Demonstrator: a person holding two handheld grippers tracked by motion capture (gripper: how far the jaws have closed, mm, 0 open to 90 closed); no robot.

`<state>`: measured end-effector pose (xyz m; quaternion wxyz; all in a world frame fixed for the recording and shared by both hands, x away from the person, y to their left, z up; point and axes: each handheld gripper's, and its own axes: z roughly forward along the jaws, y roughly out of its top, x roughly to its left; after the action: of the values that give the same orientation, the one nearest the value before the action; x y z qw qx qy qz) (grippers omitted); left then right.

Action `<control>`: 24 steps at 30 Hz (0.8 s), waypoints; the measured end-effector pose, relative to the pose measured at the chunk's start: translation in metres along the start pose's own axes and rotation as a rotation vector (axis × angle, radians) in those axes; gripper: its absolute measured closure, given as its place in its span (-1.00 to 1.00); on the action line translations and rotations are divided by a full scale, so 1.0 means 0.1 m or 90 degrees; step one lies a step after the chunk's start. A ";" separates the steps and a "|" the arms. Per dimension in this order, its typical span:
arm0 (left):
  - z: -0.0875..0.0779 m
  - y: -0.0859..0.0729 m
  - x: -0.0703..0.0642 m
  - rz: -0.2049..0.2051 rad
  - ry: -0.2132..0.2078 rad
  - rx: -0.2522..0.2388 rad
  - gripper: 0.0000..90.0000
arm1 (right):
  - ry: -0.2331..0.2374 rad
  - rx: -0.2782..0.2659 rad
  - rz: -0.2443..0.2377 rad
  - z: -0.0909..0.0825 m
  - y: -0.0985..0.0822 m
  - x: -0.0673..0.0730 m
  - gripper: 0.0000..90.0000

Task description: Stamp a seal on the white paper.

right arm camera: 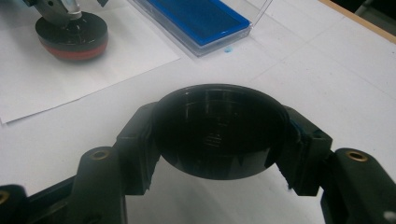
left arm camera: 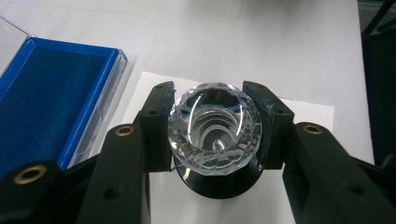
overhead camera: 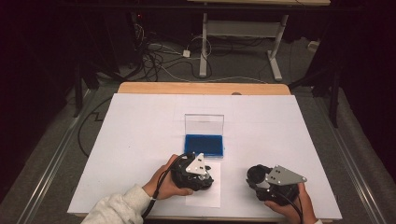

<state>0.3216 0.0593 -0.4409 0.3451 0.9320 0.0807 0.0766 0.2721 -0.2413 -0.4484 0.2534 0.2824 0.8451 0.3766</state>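
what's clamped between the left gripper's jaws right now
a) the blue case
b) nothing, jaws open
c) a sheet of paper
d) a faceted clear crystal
d: in the left gripper view the two jaws of the left gripper press on either side of a faceted clear crystal, which sits on a black base over the paper; the blue case lies apart to the side.
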 end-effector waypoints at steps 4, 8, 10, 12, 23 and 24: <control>0.03 -0.01 0.01 -0.002 -0.001 0.006 0.21 | 0.001 0.000 0.001 0.00 0.00 0.00 -0.15; 0.04 -0.02 0.01 0.000 -0.003 0.005 0.21 | 0.000 0.003 0.001 0.01 0.00 0.00 -0.14; 0.04 -0.02 0.00 0.002 -0.001 0.004 0.21 | 0.001 0.002 -0.001 0.01 0.00 0.00 -0.14; 0.05 -0.02 0.00 0.005 -0.001 0.004 0.21 | 0.000 0.003 0.001 0.01 0.00 0.00 -0.14; 0.05 -0.03 -0.03 0.015 0.009 0.011 0.21 | 0.001 0.005 -0.006 0.01 0.00 0.02 -0.14; 0.05 -0.03 -0.03 0.017 0.010 0.010 0.21 | 0.003 0.005 -0.005 0.02 0.00 0.02 -0.14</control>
<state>0.3190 0.0577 -0.4475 0.3358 0.9351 0.0718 0.0876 0.2717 -0.2390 -0.4495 0.2520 0.2794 0.8483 0.3726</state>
